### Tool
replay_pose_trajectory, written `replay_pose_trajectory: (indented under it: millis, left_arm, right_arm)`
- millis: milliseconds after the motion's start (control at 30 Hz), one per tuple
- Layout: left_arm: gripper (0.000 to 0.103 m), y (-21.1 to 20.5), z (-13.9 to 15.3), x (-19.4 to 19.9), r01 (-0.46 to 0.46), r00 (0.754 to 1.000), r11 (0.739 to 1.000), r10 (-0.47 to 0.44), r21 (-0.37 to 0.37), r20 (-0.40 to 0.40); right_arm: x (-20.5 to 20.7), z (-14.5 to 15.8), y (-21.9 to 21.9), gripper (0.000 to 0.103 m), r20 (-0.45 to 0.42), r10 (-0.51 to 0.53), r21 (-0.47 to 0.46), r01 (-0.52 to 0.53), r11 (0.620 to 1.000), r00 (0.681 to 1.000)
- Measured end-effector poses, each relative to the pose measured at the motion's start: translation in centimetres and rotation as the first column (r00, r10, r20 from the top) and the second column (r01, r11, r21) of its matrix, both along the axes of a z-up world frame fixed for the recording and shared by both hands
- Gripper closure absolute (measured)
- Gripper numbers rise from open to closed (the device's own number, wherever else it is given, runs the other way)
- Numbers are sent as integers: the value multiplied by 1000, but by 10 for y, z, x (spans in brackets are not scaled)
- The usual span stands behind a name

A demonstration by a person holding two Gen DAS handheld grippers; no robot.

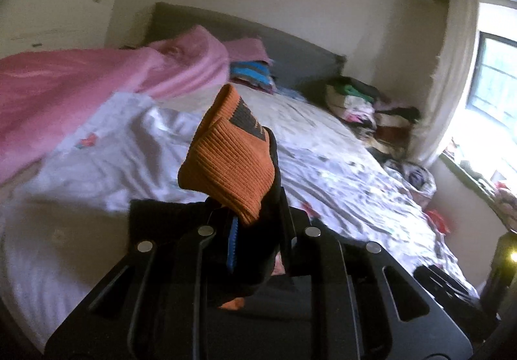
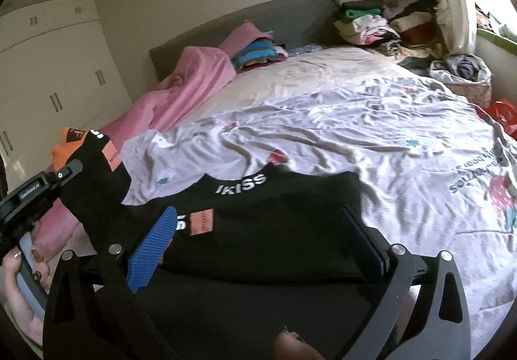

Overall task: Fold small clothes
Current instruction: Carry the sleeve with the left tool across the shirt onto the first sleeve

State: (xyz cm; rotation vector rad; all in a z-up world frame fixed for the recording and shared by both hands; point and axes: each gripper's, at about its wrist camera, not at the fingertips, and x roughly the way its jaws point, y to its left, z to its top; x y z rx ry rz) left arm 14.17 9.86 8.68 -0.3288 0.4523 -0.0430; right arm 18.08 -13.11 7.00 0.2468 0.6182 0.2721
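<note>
The left tool [image 1: 248, 217] is clamping the sleeve of a black sweater [image 2: 258, 230], lifting its orange ribbed cuff [image 1: 229, 156] above the bed [image 2: 355, 121]. Seen from the right wrist, the sweater's body is lying flat on the wrinkled white printed sheet [image 2: 323, 133] at the near edge of the bed, its white lettering and an orange patch [image 2: 201, 222] facing up. The right tool [image 2: 258, 243] is hovering over the garment with its blue-padded fingers [image 2: 152, 250] spread wide, gripping nothing. A pink blanket [image 1: 97, 85] is bunching along the far side of the bed, and piles of folded clothes [image 2: 387, 24] are stacking up near the gray headboard [image 1: 290, 46] by the window [image 1: 494, 79].
</note>
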Motion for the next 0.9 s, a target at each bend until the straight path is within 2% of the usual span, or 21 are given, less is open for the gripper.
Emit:
replay_pose_trajectory:
  millis: [300,467,633,833,900]
  left_arm:
    - [91,-27,-29,19,173,983,984,-175,-40,-52]
    - [97,-38,-47,26,248,964,966,-253,-67,-84]
    - [97,-49,-67,34,317,933,943,-329,-104,-148]
    - [95,-64,-77,32,404,889,905,-423,-136,-173]
    - [88,-67,-80,32,416,881,898,-437,-141,-181]
  right_arm:
    - [2,-13,-29,5,-56,-100,-11,99,995,993]
    - [3,-22,-40,5,-88,-134,-9,134,991,987]
    - [4,-28,-46,4,-102,-158,-8,158,987,982]
    - [6,-36,-49,5,-136,-169,-12,168,986,976]
    - [7,-39,-49,5,-150,-173,-22,172,985,973]
